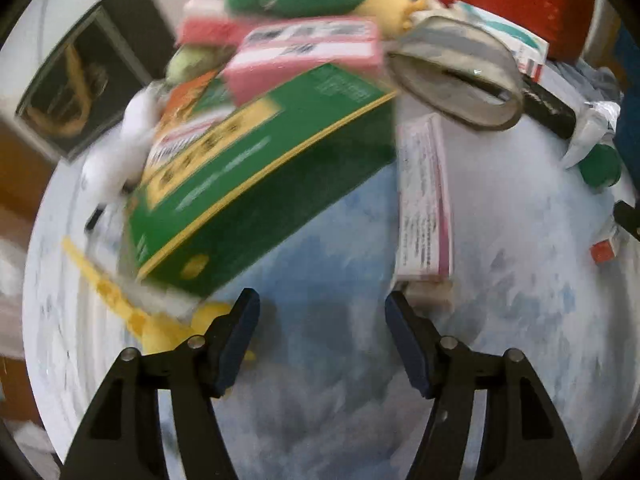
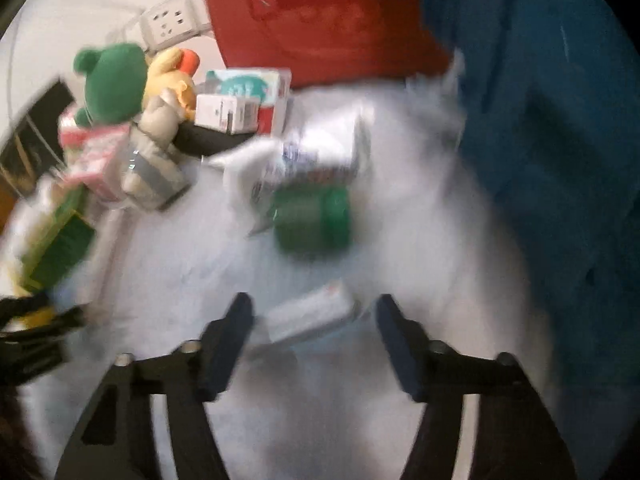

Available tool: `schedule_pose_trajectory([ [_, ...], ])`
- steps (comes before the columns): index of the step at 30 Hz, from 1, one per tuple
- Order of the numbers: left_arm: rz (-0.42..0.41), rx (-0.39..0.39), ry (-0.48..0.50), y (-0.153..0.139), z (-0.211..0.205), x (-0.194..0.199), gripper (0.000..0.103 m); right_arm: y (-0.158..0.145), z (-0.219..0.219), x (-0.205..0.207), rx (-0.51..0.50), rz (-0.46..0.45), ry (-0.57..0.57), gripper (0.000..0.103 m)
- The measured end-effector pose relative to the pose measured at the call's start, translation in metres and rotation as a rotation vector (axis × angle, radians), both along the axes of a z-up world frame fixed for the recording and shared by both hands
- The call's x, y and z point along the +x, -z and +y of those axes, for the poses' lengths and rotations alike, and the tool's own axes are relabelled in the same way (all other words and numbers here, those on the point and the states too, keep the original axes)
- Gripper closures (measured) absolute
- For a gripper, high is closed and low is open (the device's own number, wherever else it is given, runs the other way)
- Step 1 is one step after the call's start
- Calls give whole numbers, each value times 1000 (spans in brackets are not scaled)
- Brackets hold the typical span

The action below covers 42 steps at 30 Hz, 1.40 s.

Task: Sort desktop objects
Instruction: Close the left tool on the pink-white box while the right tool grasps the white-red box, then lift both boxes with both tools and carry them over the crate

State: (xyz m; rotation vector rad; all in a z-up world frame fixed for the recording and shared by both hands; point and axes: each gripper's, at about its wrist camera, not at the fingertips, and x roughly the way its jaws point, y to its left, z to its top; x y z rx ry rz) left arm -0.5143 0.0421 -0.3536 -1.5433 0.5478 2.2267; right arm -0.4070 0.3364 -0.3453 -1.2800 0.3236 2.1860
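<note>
Left wrist view first: the left gripper [image 1: 322,320] points steeply down at the pale blue-mottled desk [image 1: 520,280], jaws released, nothing but bare surface between them. A green box [image 1: 256,184] lies just ahead and to the left, its long axis running diagonally up to the right, propped on clutter; a slim pink-and-white carton [image 1: 424,196] lies just ahead of the right-hand finger, long axis pointing away from the jaws.

Right wrist view now, badly blurred: the right gripper [image 2: 314,320] stands with jaws parted, and a small white carton [image 2: 310,316] sits right in the gap, long axis slanting across it. Pads look clear of it, so not gripped yet. It is flat, white, with a reddish end. Right hand is plainly the nearer one. Beyond lies a green jar [image 2: 312,220] on its side.
</note>
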Motion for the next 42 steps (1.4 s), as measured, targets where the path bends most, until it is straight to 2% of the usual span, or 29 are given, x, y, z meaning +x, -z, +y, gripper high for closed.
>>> schedule_pose_trajectory([
  [1, -15, 12, -4, -2, -5, 1, 37, 0, 0, -1, -33, 4, -21, 43],
  [3, -40, 65, 12, -12, -11, 9, 37, 1, -1, 3, -98, 20, -14, 33],
  [4, -41, 87, 25, -17, -11, 13, 37, 0, -3, 7, -99, 22, -1, 30],
  [6, -29, 129, 51, -30, -8, 21, 35, -4, -3, 17, -103, 31, 34, 15],
  [7, -19, 150, 62, -35, -4, 22, 33, -5, -3, 23, -114, 37, 50, 12],
  [8, -6, 171, 73, -38, 2, 21, 30, -6, -1, 28, -124, 39, 70, 12],
  [10, 11, 172, 82, -34, 19, 14, 30, -8, 2, 32, -128, 36, 99, 12],
  [12, 10, 159, 89, -22, 32, 3, 30, -10, 8, 39, -132, 43, 140, 12],
  [16, -16, 121, 91, 4, 53, -13, 31, -9, 19, 38, -209, 85, 183, 12],
  [17, -17, 167, 81, 5, 52, -15, 39, -6, 20, 33, -221, 84, 183, 13],
  [19, -13, 173, 85, 6, 54, -15, 47, 3, 18, 22, -245, 76, 167, 24],
  [21, -5, 180, 101, 7, 56, -11, 64, 13, 16, 13, -285, 93, 143, 39],
  [22, -3, 182, 110, 8, 57, -9, 68, 16, 14, 8, -279, 67, 135, 52],
  [23, -6, 183, 115, 9, 57, -7, 75, 16, 7, 3, -225, 35, 109, 61],
  [28, -26, 198, 103, 15, 55, 1, 75, 19, -10, -6, -179, -4, 23, 75],
  [29, -34, 202, 102, 16, 54, 4, 75, 19, -12, -5, -173, -8, 17, 83],
  [30, -39, 205, 104, 17, 52, 8, 75, 19, -13, -4, -172, -10, 14, 86],
  [36, -22, 219, 109, 8, 43, 31, 75, 5, -29, 7, -134, 8, -21, 86],
  [42, 65, 263, 97, -44, 38, 65, 75, -43, -55, 27, -71, 86, -74, 86],
])
